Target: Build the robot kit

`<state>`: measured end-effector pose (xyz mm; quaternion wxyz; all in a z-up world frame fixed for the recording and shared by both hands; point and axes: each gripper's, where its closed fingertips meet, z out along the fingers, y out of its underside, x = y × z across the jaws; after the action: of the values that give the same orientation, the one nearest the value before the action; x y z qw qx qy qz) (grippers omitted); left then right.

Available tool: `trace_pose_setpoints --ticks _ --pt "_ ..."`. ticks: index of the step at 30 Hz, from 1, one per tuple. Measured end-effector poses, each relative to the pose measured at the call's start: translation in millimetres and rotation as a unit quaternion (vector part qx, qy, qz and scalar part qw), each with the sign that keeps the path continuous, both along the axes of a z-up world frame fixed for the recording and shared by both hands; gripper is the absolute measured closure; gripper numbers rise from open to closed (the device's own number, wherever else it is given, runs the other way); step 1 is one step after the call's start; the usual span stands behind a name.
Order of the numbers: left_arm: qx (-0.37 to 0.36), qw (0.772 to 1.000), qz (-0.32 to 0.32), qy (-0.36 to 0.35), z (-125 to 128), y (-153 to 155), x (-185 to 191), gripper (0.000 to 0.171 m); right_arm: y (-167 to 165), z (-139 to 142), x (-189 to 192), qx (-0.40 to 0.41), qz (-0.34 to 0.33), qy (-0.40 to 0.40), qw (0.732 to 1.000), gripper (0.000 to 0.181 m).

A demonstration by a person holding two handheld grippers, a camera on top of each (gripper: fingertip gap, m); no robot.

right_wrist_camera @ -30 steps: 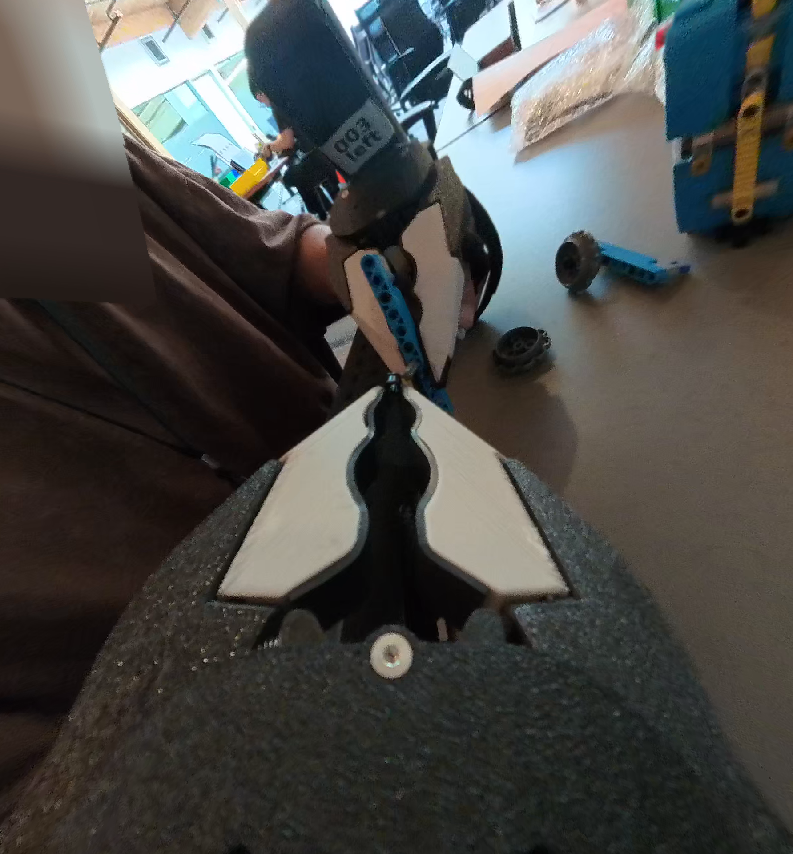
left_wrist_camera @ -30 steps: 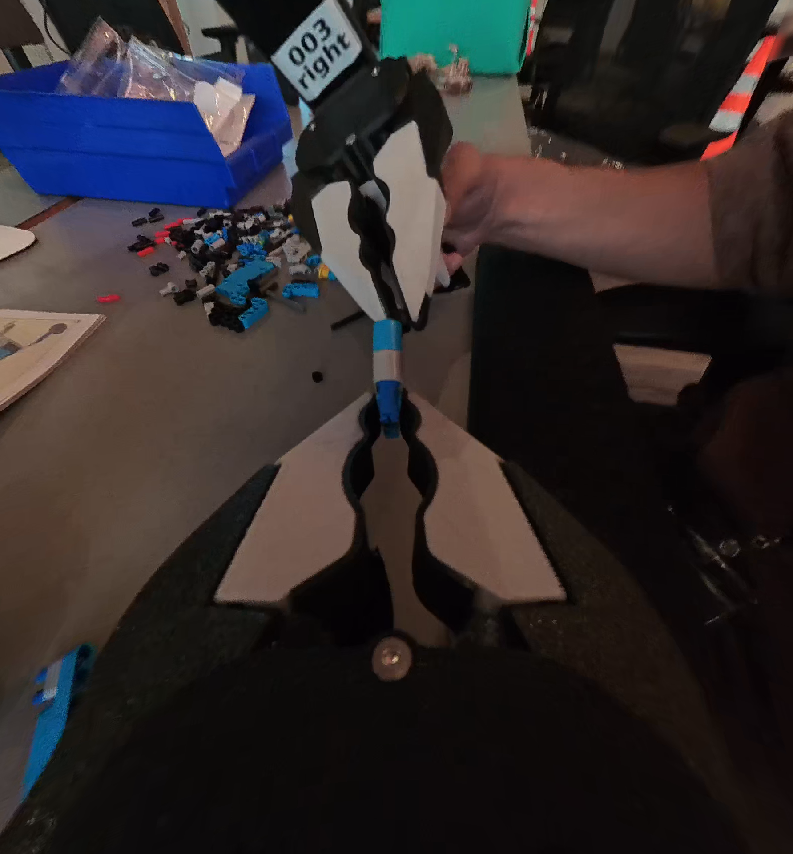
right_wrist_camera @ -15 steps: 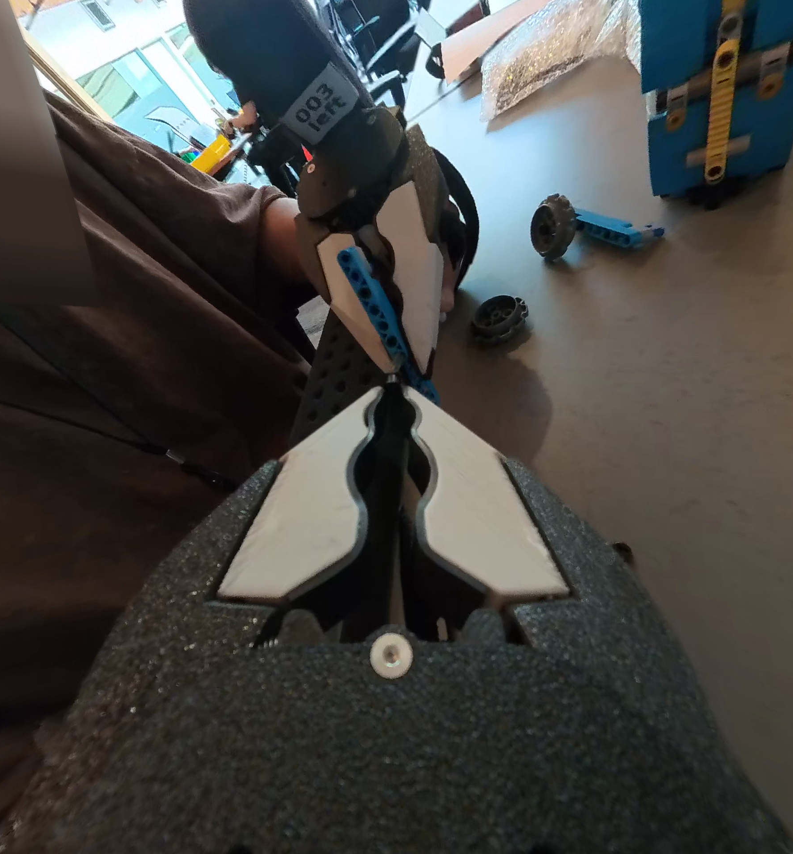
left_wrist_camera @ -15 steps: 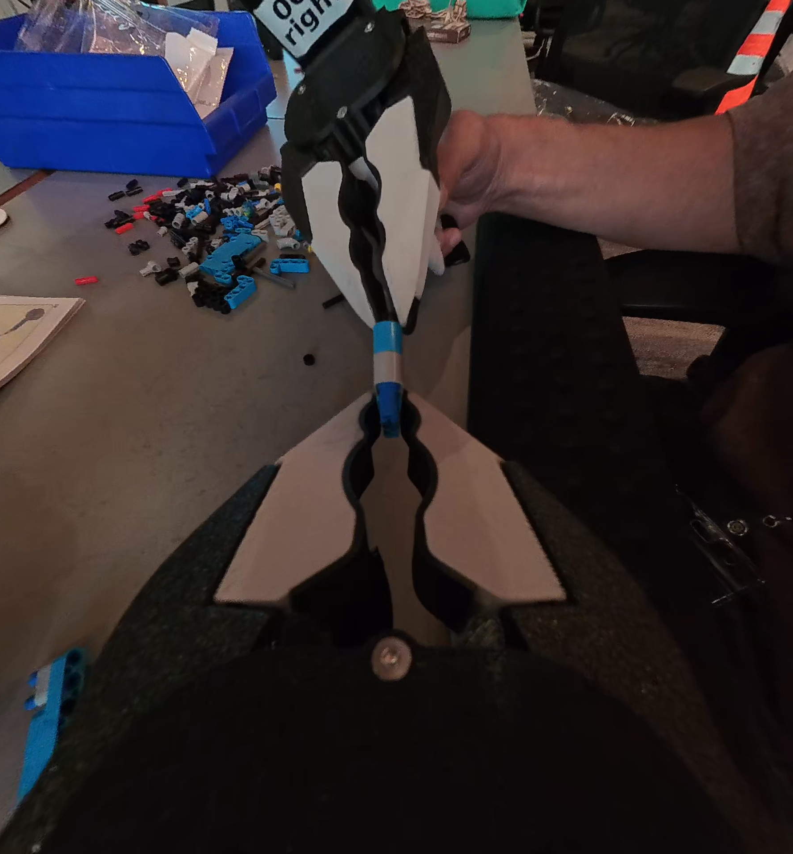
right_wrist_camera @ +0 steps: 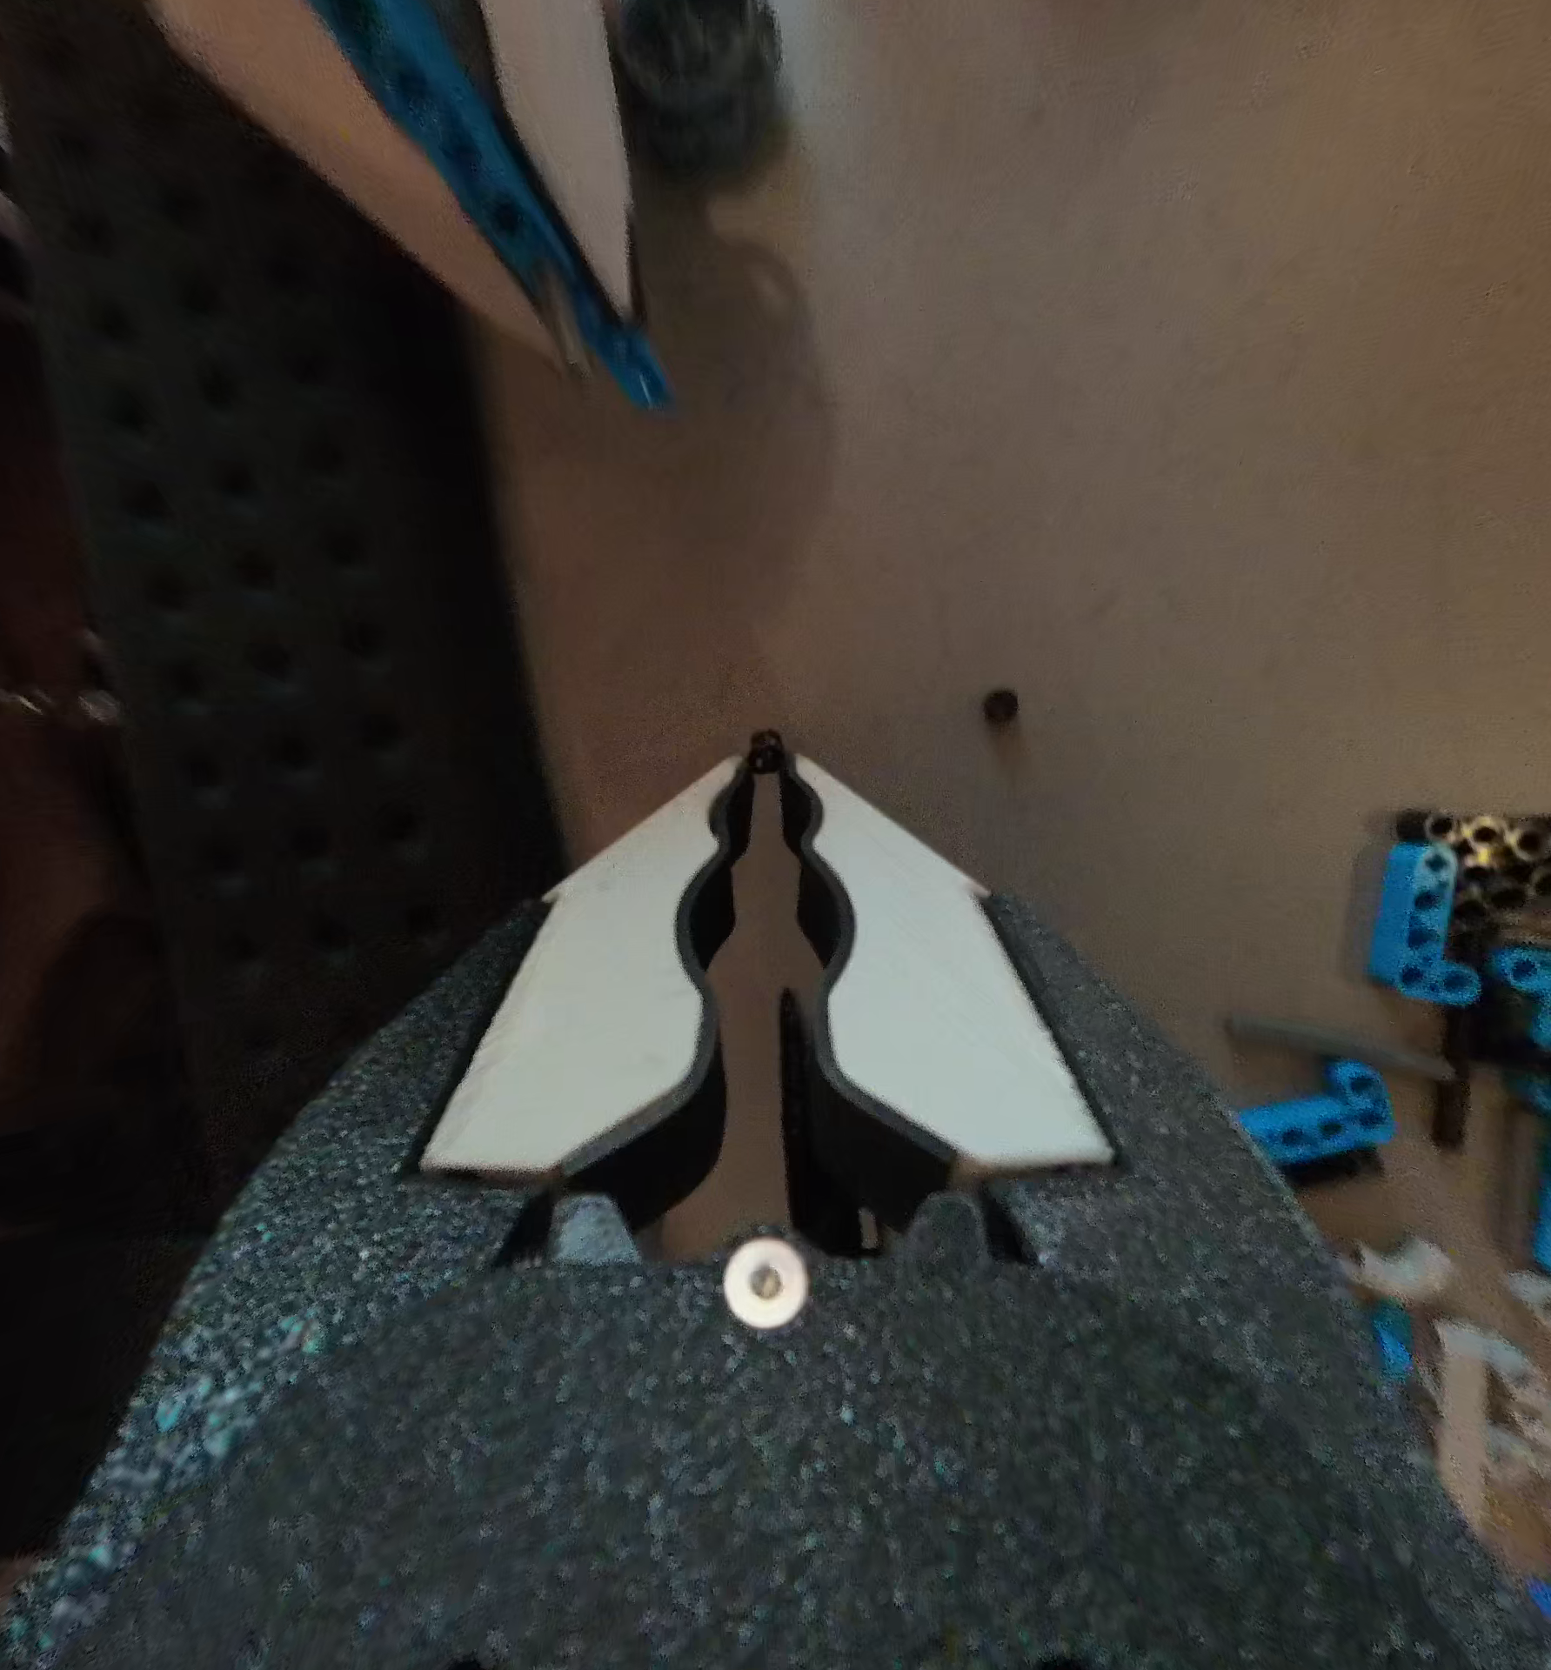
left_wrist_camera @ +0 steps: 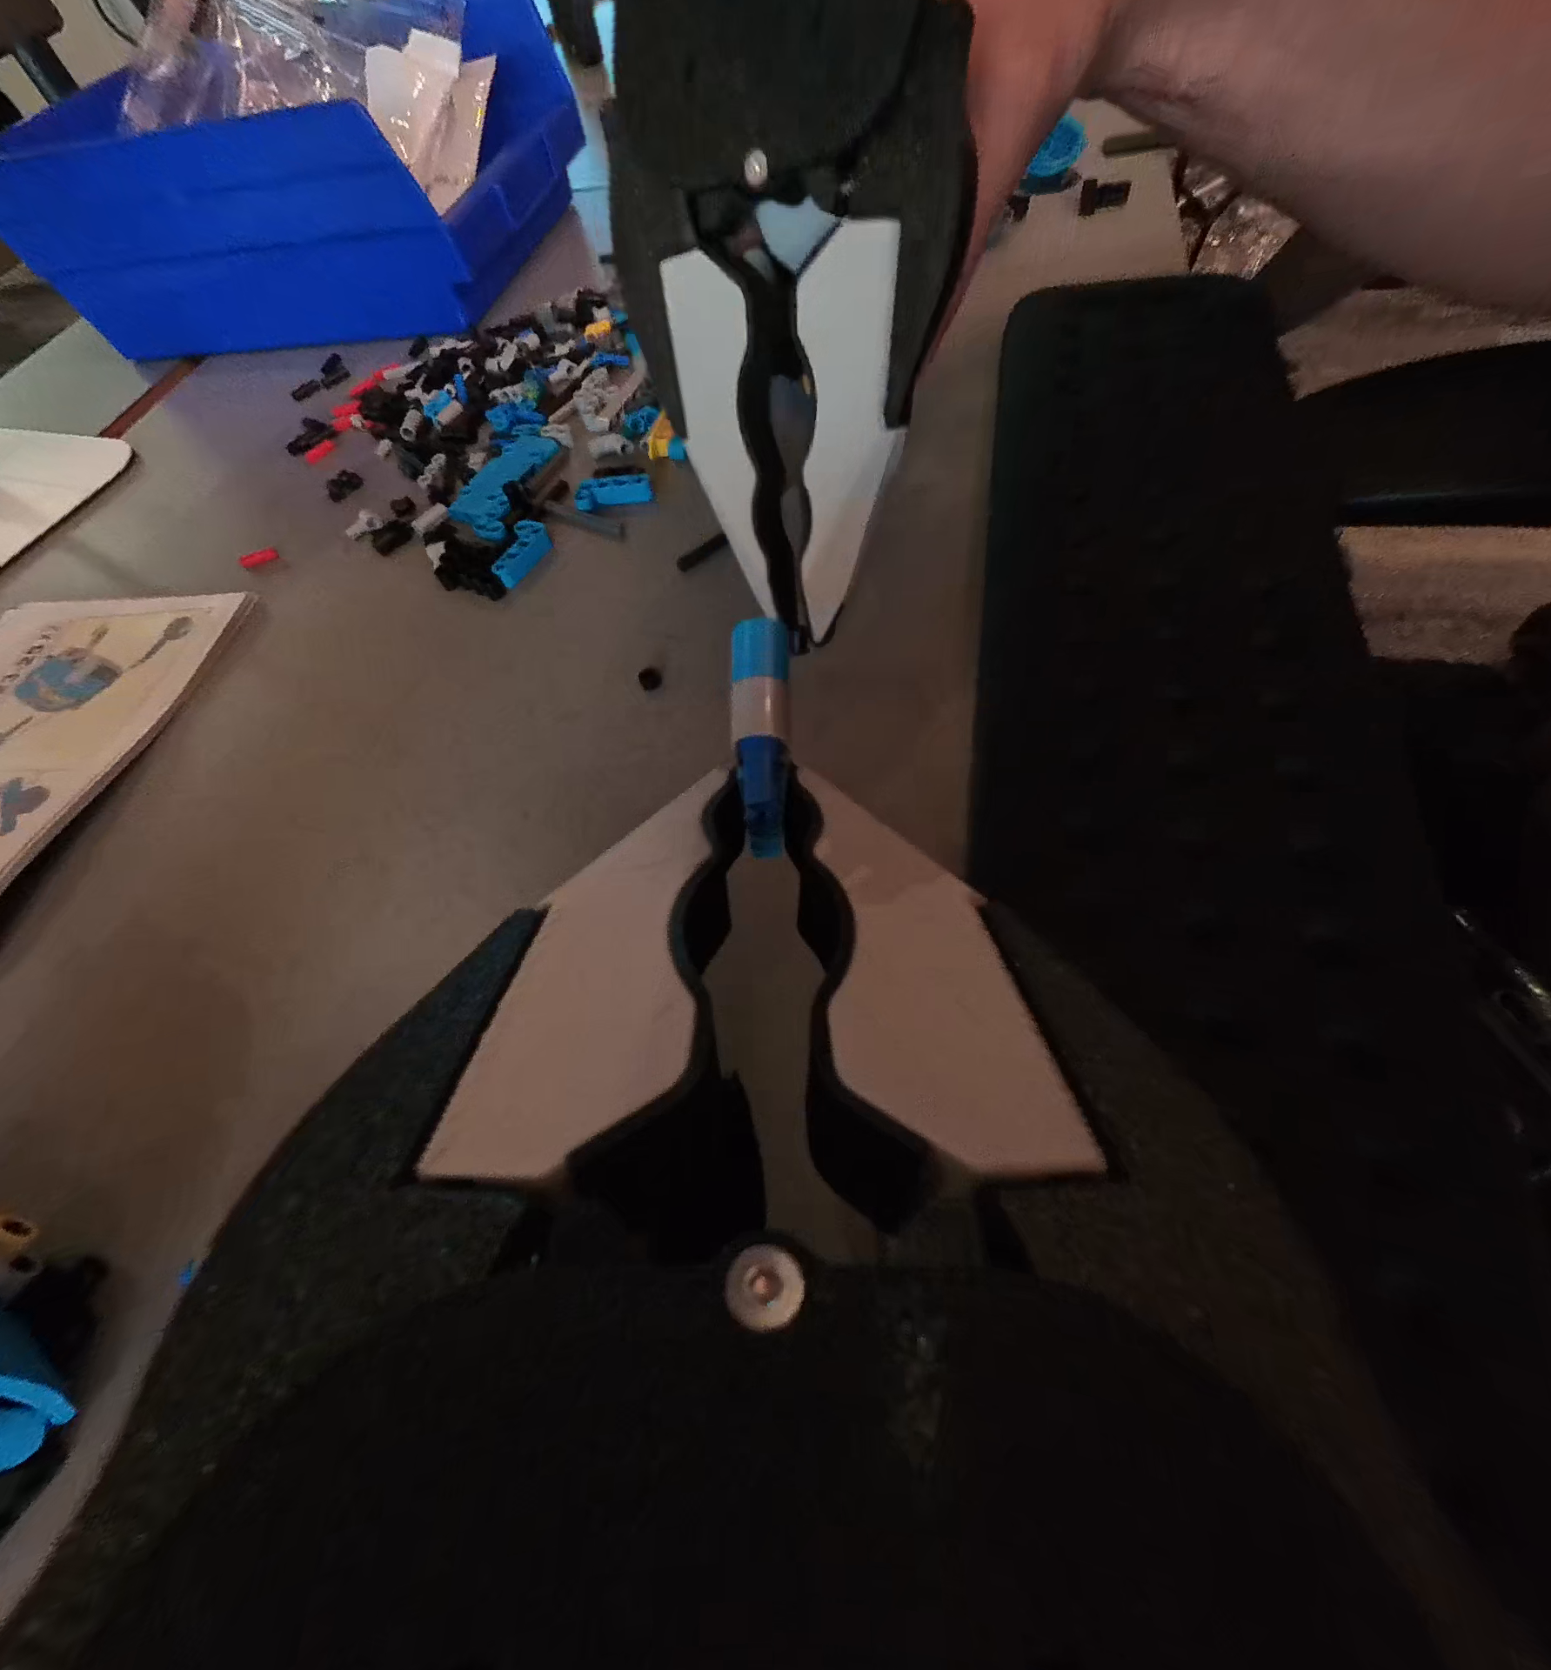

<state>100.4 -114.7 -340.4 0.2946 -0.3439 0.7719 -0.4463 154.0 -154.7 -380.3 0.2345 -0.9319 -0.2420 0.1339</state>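
Observation:
My left gripper [left_wrist_camera: 761, 786] is shut on a long blue beam [left_wrist_camera: 758, 705] with a grey sleeve, seen end-on and sticking out past the tips. My right gripper [left_wrist_camera: 794, 633] hangs tips-down just above and to the right of the beam's far end, a hand [left_wrist_camera: 1296, 117] behind it. In the right wrist view my right gripper [right_wrist_camera: 764, 759] is shut on a small black pin [right_wrist_camera: 764, 743] at its very tips, above the table [right_wrist_camera: 1160, 452]. The left gripper [right_wrist_camera: 595, 334] with the beam [right_wrist_camera: 482, 181] shows blurred at the upper left, apart from the pin.
A pile of small blue, black and grey parts [left_wrist_camera: 500, 452] lies ahead, with a blue bin [left_wrist_camera: 211, 226] behind it. A booklet [left_wrist_camera: 57, 705] lies at the left. A black perforated panel [left_wrist_camera: 1160, 633] runs along the right. A loose black piece [right_wrist_camera: 999, 705] and blue parts [right_wrist_camera: 1431, 949] lie on the table. One gripper's finger ends stand about 8 centimetres off the other's.
My right gripper has swung from pointing at the beam to pointing down at the table, and its tips have come off the beam's end. My left gripper still holds the beam.

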Motion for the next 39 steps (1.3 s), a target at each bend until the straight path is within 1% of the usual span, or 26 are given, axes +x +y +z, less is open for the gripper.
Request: trace_pose_setpoints --ticks 2,4,5,7,10,17,19,22,28,35,38,39 --pt "-0.006 1.000 0.002 -0.001 1.5 0.7 0.0 0.165 -17.2 -8.2 12.2 -0.062 0.006 -0.070 0.996 0.175" --pt "-0.007 1.000 0.002 -0.002 2.2 0.4 -0.1 0.165 -33.6 -1.1 22.6 -0.122 0.018 -0.131 0.984 0.175" --pt "-0.006 1.000 0.001 -0.001 1.4 0.0 -0.2 0.165 -40.5 3.0 25.4 -0.158 0.018 -0.146 0.976 0.175" --pt "0.000 1.000 -0.002 0.001 -0.3 -1.3 -0.6 0.165 -53.5 2.4 29.8 -0.230 0.027 -0.166 0.959 0.175" --pt "0.014 1.000 -0.005 0.001 -3.0 -3.4 -2.5 0.165 -65.4 -6.0 42.4 -0.284 0.036 -0.188 0.940 0.175" --pt "0.015 1.000 -0.007 0.003 -3.8 -4.2 -3.9 0.165 -71.2 -13.4 45.4 -0.294 0.029 -0.180 0.938 0.174" --pt "0.016 1.000 -0.008 0.004 -4.2 -4.6 -4.1 0.165 -71.0 -13.7 45.5 -0.285 0.027 -0.178 0.942 0.174" --pt "0.016 1.000 -0.007 0.006 -4.7 -4.2 -3.7 0.165 -71.8 -13.2 46.7 -0.276 0.020 -0.176 0.945 0.168" --pt "0.014 1.000 -0.004 0.007 -4.6 -3.4 -3.2 0.165 -71.9 -13.2 46.9 -0.253 0.022 -0.174 0.952 0.164" --pt "0.015 1.000 -0.006 0.010 -6.0 -4.0 -3.2 0.165 -71.9 -12.4 44.0 -0.246 0.013 -0.133 0.960 0.158" --pt "0.015 1.000 -0.006 0.010 -5.9 -3.9 -3.4 0.165 -73.6 -9.9 42.3 -0.256 0.003 -0.103 0.961 0.149" --pt "0.014 1.000 -0.006 0.010 -5.8 -3.9 -3.5 0.165 -75.0 -8.3 41.5 -0.257 0.002 -0.097 0.961 0.149"
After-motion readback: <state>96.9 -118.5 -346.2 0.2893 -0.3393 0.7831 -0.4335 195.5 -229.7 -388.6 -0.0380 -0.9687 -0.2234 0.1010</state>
